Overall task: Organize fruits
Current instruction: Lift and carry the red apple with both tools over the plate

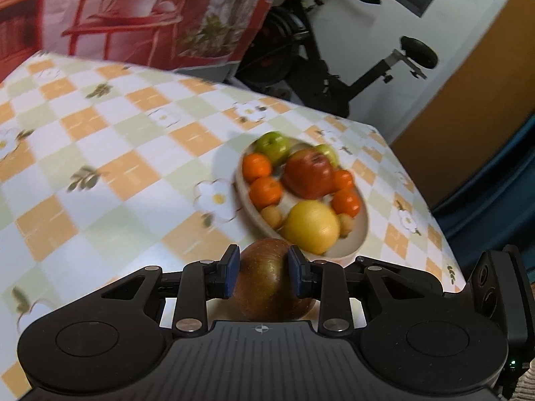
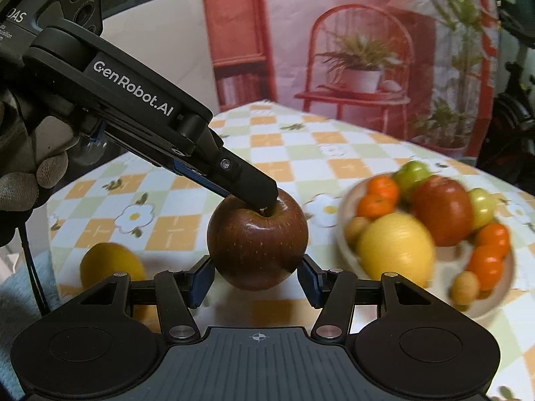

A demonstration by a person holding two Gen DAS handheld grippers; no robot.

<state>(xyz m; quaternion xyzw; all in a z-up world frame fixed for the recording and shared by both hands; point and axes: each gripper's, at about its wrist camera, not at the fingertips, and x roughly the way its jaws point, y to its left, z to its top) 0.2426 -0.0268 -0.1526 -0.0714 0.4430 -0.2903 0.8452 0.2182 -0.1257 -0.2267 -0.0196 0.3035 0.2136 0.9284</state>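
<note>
Left gripper (image 1: 264,275): clamped on dark apple (image 1: 267,294), blue pads pressed on its upper flanks near the stem end. Seen side-on from right wrist, finger tip resting by the stem dimple. Gloved hand (image 2: 20,180) on its handle at far left.

Right gripper (image 2: 255,277): closed on same dark apple lower down, across the widest part, one pad against each side.

Dark apple: stem up, pinched by both grippers at once, above checkered desk (image 1: 117,167), just beside plate (image 1: 354,244). Cannot tell whether lifted clear of desk or resting on it.

Plate: on desk beyond the apple, motion-blurred. Holds large yellow fruit (image 1: 311,227) at near edge, red apple (image 1: 309,175) in middle, green apple (image 1: 272,145) at far edge, several oranges and small tan fruits round the sides.

Loose yellow-orange fruit (image 2: 110,264): on desk, partly hidden behind right gripper's linkage, well apart from plate.
</note>
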